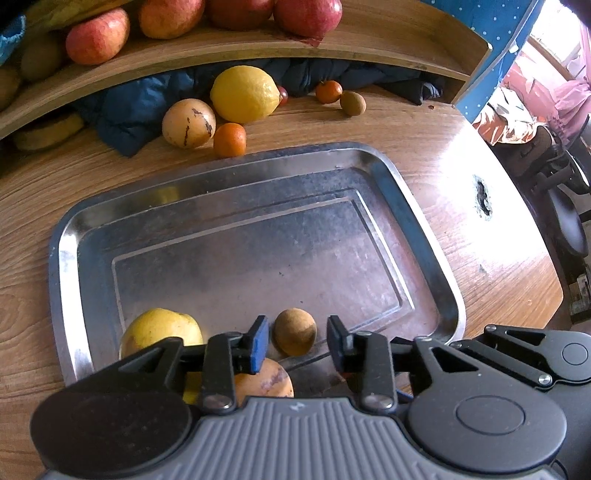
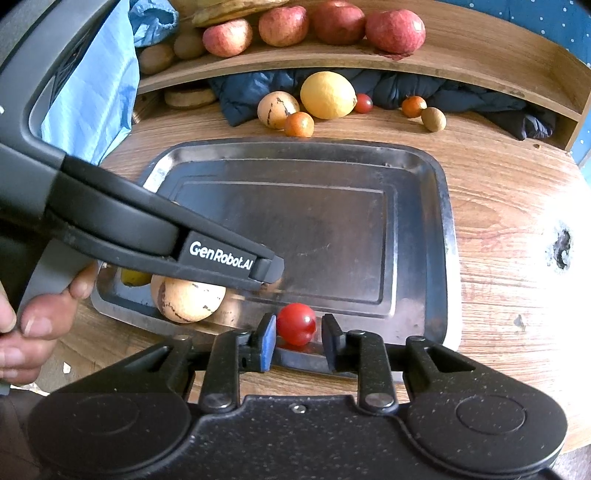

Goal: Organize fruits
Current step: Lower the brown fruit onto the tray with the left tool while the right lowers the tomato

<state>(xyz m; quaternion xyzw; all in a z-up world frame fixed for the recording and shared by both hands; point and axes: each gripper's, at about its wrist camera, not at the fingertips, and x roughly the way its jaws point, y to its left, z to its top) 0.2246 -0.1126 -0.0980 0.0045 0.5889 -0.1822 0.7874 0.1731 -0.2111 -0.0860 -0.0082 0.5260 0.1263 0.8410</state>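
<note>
A steel tray (image 1: pixel 436 258) (image 2: pixel 447 221) lies on the wooden table. My left gripper (image 1: pixel 297 343) is open over its near edge, with a small brown fruit (image 1: pixel 294 331) resting on the tray between the fingers and a gap on each side. A yellow fruit (image 1: pixel 159 328) and a tan streaked fruit (image 1: pixel 266 380) (image 2: pixel 188 299) sit beside it in the tray. My right gripper (image 2: pixel 300 341) is open around a red cherry tomato (image 2: pixel 296 324) on the tray's near rim, with a gap at the right finger. Beyond the tray lie a lemon (image 1: pixel 243 94) (image 2: pixel 328 95), another tan fruit (image 1: pixel 188 123) and small oranges (image 1: pixel 229 139).
A wooden shelf (image 1: pixel 369 40) holding red apples (image 2: pixel 395 31) runs along the back, with a dark blue jacket (image 1: pixel 125 110) stuffed under it. A hand (image 2: pixel 37 321) holds the left tool's black body (image 2: pixel 147 229) over the tray's left side. The tabletop has a dark hole (image 1: pixel 482 199) at right.
</note>
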